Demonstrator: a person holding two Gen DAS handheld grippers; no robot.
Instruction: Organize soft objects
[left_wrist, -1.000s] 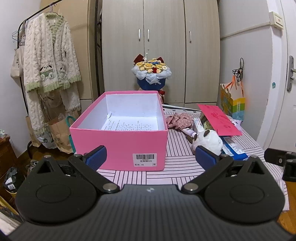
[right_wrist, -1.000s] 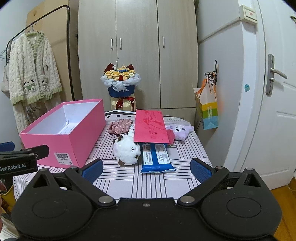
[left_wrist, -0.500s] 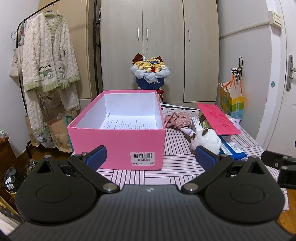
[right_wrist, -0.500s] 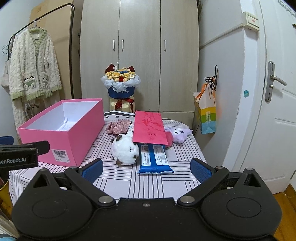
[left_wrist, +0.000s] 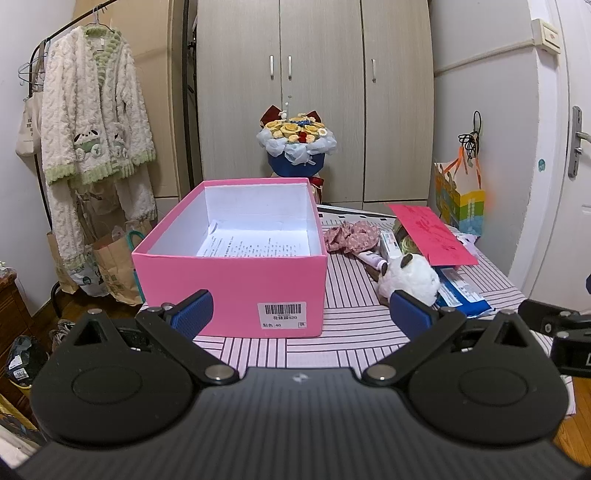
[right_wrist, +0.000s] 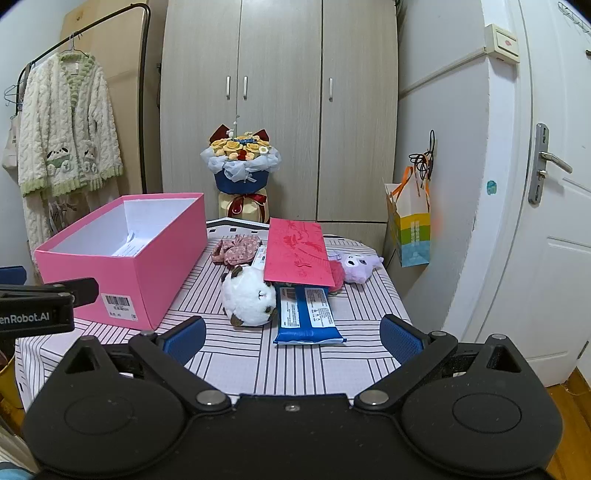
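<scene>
An open pink box (left_wrist: 236, 280) (right_wrist: 147, 266) with a printed sheet inside stands on the left of the striped table (right_wrist: 295, 354). Right of it lie a white round plush (right_wrist: 249, 295) (left_wrist: 408, 275), a pink floral fabric piece (right_wrist: 238, 249) (left_wrist: 351, 236) and a small purple plush (right_wrist: 356, 264). My left gripper (left_wrist: 301, 315) hovers open before the box's front wall. My right gripper (right_wrist: 291, 336) hangs open at the near table edge, in front of the white plush. Neither holds anything.
A red envelope (right_wrist: 297, 253) leans over the clutter, with a blue packet (right_wrist: 306, 314) and a tube (left_wrist: 371, 256) beside it. A flower bouquet (right_wrist: 242, 162) stands behind the table. A hanging cardigan (left_wrist: 92, 125) is at left; a gift bag (right_wrist: 410, 225) and door (right_wrist: 554, 206) at right.
Both grippers have drawn back slightly from the table and stayed open. The objects on the table have not moved.
</scene>
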